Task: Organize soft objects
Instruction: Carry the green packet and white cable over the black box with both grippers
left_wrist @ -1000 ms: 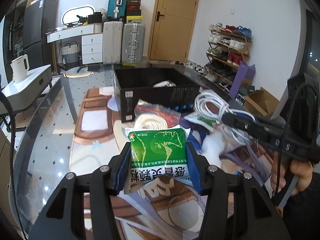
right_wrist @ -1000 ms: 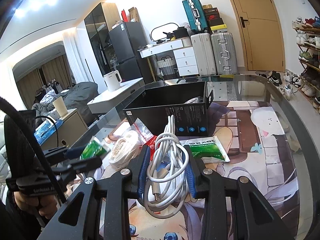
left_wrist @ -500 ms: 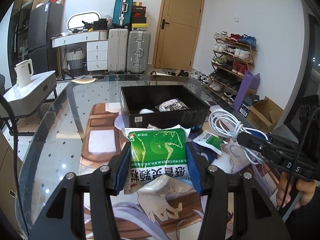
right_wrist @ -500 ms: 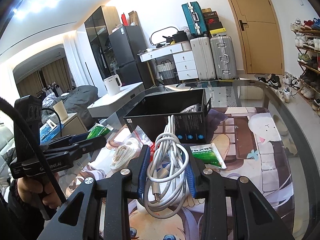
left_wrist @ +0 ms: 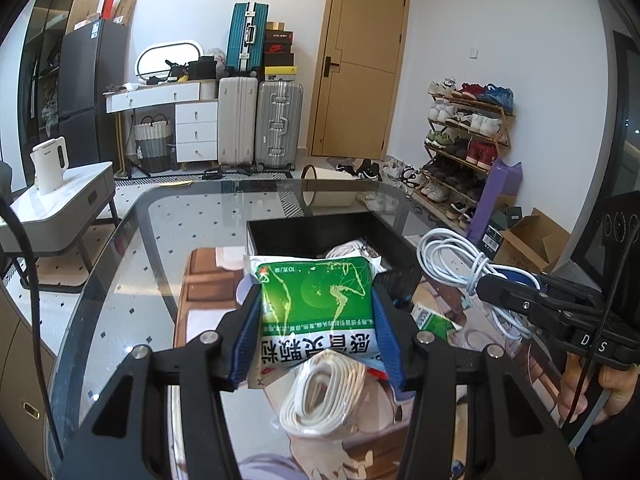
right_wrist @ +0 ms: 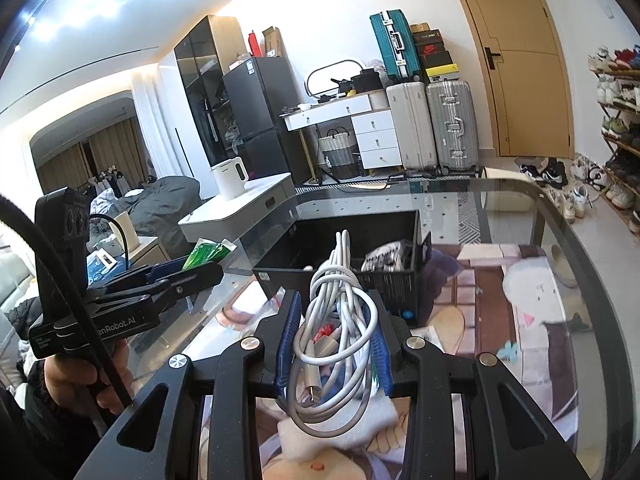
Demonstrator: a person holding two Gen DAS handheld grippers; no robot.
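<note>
My left gripper is shut on a green and white sachet and holds it above the table, short of the black box. My right gripper is shut on a coiled white cable, also held high near the box. The cable also shows in the left wrist view, and the sachet in the right wrist view. A white packet lies inside the box. A bagged white cord lies on the table below the left gripper.
A second green sachet lies on the printed mat beside the box. The glass table has a curved edge on the left. A white pad lies under the right gripper.
Both grippers have risen and moved closer to the black box with their loads. The view into the box is now steeper.
</note>
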